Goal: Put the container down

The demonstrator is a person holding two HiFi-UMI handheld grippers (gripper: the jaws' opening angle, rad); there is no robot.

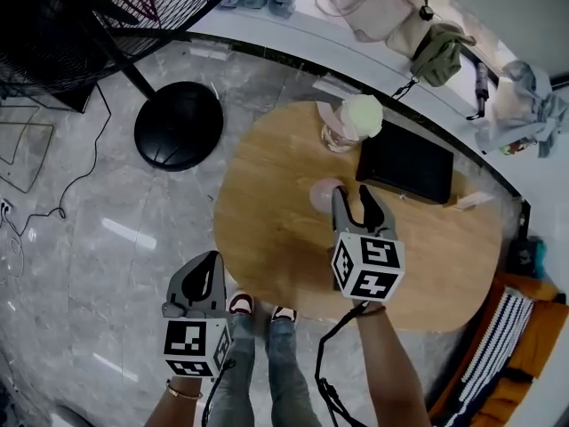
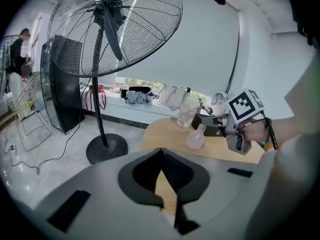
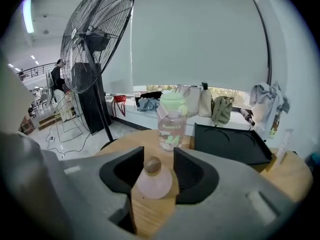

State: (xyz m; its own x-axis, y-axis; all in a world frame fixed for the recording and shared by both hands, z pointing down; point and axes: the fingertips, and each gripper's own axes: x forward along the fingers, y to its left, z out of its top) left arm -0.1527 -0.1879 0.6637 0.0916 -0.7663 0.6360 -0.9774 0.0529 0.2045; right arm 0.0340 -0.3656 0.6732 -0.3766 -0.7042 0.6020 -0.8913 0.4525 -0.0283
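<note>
At the far left, a standing fan [image 1: 178,124] rests its round black base on the grey floor. Nearer the person, the left gripper [image 1: 210,261] hangs over the floor just off the edge of the round wooden table [image 1: 267,221], its jaws closed together on nothing. On the tabletop stands the container [image 3: 154,180] — a small pale pink flask with a brown stopper. It is upright between the fingers of the right gripper [image 1: 352,194], which are spread wide and not pressing on it. Beyond it is a clear bottle [image 1: 351,123] with a green lid, and to the right — just beside the bottle — a black tray [image 1: 404,163].
</note>
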